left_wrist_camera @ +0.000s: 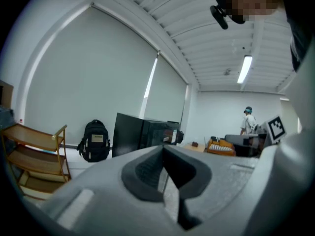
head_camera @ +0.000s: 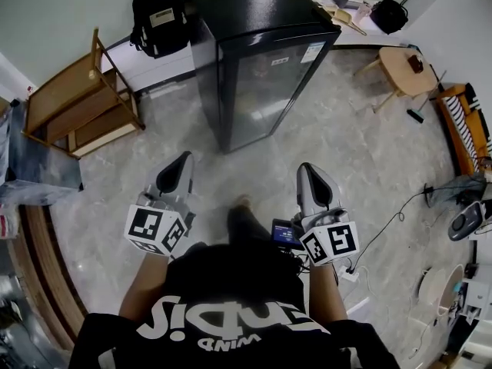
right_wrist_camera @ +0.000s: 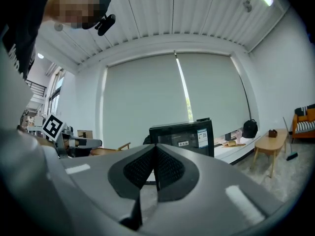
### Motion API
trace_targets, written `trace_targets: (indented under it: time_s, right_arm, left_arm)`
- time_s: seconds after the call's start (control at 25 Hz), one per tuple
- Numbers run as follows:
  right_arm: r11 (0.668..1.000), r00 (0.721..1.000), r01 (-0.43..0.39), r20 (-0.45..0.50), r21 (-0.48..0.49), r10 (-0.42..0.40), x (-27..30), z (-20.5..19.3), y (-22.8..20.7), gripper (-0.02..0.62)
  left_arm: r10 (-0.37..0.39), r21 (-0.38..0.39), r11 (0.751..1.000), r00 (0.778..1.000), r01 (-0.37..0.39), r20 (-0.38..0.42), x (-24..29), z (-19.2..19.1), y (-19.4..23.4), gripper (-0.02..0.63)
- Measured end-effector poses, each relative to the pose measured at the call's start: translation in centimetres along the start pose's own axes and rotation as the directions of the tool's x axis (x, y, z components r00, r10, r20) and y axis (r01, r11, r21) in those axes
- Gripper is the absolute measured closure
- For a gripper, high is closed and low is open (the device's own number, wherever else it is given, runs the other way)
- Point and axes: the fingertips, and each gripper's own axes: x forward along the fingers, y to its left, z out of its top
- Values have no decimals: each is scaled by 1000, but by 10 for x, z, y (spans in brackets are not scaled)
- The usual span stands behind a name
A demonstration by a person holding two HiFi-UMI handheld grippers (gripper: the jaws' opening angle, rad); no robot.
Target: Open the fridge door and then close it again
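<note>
The tall black box-shaped fridge with a glass door (head_camera: 261, 60) stands upright at twelve o'clock from the person, its long axis vertical. The door faces about six o'clock, toward both grippers, and looks shut, though its seam is hard to read. The left gripper (head_camera: 181, 164) and right gripper (head_camera: 307, 174) are well apart from it, each with jaws pressed together on nothing.

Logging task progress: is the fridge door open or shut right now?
Shut. In the head view the glass door lies flush against the front of the fridge, with no gap showing along its edges.
</note>
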Motion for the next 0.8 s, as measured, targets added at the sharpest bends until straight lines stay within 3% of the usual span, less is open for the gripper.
trace_targets:
  time_s: [0.44, 0.8]
  right_arm:
    - [990, 989, -142, -30, -2, 142, 78, 13, -55, 598]
    - [991, 991, -129, -32, 27, 129, 115, 14, -64, 598]
  left_arm:
    - [103, -16, 995, 994, -103, 28, 82, 20, 15, 604]
    - [83, -23, 996, 997, -83, 8, 107, 23, 38, 603]
